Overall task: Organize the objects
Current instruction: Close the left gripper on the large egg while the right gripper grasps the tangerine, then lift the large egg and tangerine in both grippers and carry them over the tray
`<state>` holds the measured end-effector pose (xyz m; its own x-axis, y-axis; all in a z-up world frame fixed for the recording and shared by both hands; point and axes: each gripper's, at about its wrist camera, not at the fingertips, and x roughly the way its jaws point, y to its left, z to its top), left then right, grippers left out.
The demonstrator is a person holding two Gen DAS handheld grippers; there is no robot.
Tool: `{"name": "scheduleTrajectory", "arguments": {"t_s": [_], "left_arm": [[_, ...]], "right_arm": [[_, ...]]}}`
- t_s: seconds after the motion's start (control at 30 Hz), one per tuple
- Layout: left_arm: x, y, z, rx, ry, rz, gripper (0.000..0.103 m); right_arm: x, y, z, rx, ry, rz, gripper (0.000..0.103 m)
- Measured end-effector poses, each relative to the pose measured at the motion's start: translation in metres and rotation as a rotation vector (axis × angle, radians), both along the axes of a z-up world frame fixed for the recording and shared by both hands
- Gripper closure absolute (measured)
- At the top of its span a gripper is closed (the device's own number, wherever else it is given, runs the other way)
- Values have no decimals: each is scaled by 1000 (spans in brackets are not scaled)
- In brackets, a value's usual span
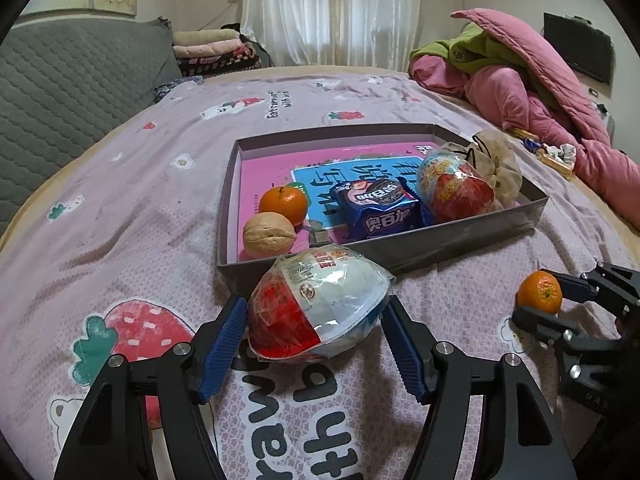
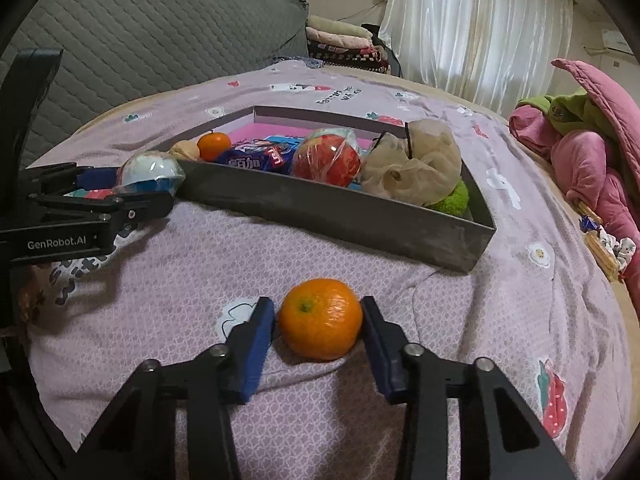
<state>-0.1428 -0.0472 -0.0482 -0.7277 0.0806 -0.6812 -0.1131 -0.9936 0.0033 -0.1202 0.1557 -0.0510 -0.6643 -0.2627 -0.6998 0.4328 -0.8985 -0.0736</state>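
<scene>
glossy plastic-wrapped egg, matt cloth bedspread

My wrapped egg-shaped toy, red and white under clear plastic, lies on its side on the bedspread, just outside the near wall of the grey tray. My loose tangerine sits stem-up on the cloth, near the tray. Inside the tray lie another tangerine, a walnut, a blue biscuit pack and a second wrapped egg.

Left gripper half-open; right gripper narrowed; both tilted downward
</scene>
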Motion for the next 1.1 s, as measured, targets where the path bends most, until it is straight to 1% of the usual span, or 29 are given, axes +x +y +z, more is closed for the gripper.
{"name": "scheduleTrajectory", "arguments": {"t_s": [0.1, 0.27, 0.47, 0.73, 0.9, 1.1], "left_arm": [[3, 2, 2, 14, 9, -19, 34], [7, 4, 7, 21, 31, -32, 34], [14, 5, 16, 36, 56, -38, 34], [23, 8, 45, 62, 122, -44, 34], [21, 14, 58, 74, 155, -51, 34], [14, 18, 67, 69, 170, -48, 34]], "right_arm": [[-1, 4, 1, -29, -10, -5, 63], [2, 4, 5, -30, 7, -3, 63], [8, 7, 21, -66, 72, -1, 63], [9, 11, 56, -111, 180, 0, 63], [2, 11, 72, -125, 216, -3, 63], [-6, 14, 87, -135, 253, -9, 63]]}}
